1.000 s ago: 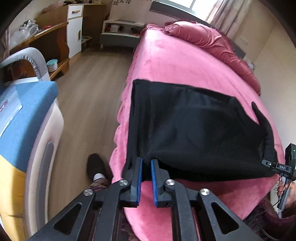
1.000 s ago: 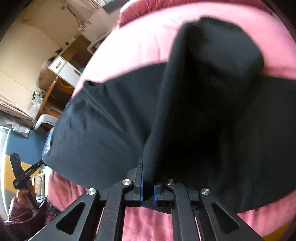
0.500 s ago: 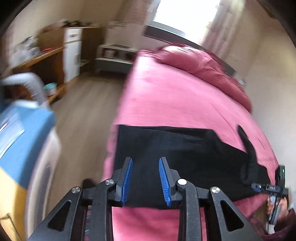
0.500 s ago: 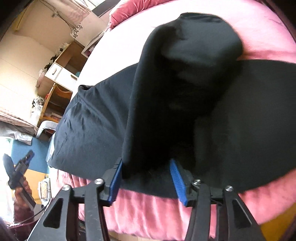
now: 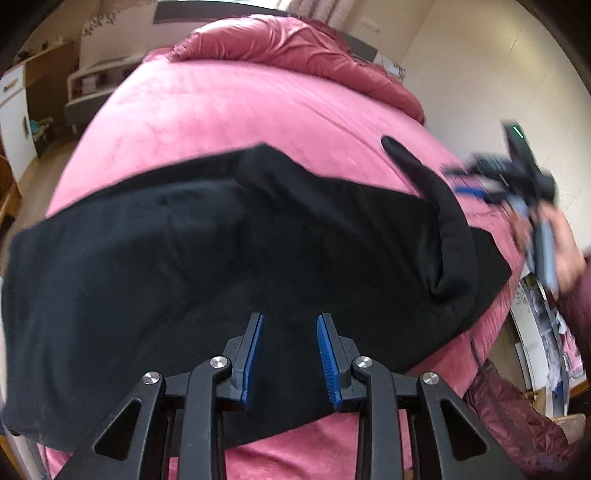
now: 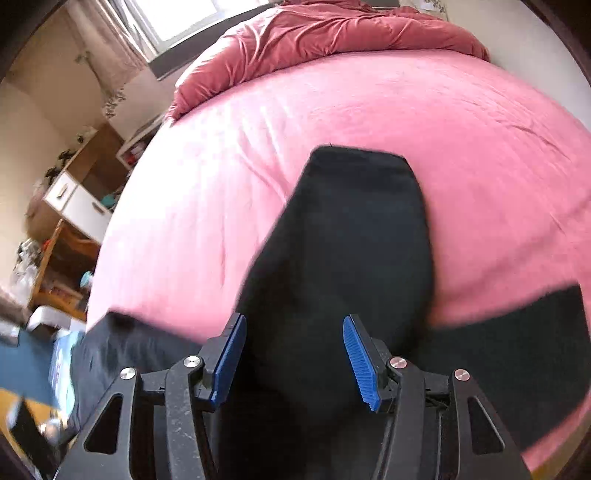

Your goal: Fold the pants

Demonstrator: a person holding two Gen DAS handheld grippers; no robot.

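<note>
Black pants (image 5: 229, 251) lie across the near end of a pink bed (image 5: 236, 110). In the left wrist view my left gripper (image 5: 290, 354) is open and empty above the near edge of the cloth. A ridge of fabric (image 5: 447, 229) stands up at the right end, and my right gripper (image 5: 509, 177), blurred, is lifted in the air beyond it. In the right wrist view my right gripper (image 6: 293, 350) is open and empty above a loose flap of the pants (image 6: 354, 229) that lies on the bed (image 6: 461, 129).
A crumpled dark pink duvet (image 5: 295, 48) lies at the head of the bed, also in the right wrist view (image 6: 332, 33). A wooden cabinet with white drawers (image 6: 77, 199) stands left of the bed. The person's maroon-clad body (image 5: 517, 424) is at the lower right.
Both grippers were shut on the pants' near edge, then opened, let the cloth drop onto the bed and pulled up and back. The left gripper swung right along the bed.
</note>
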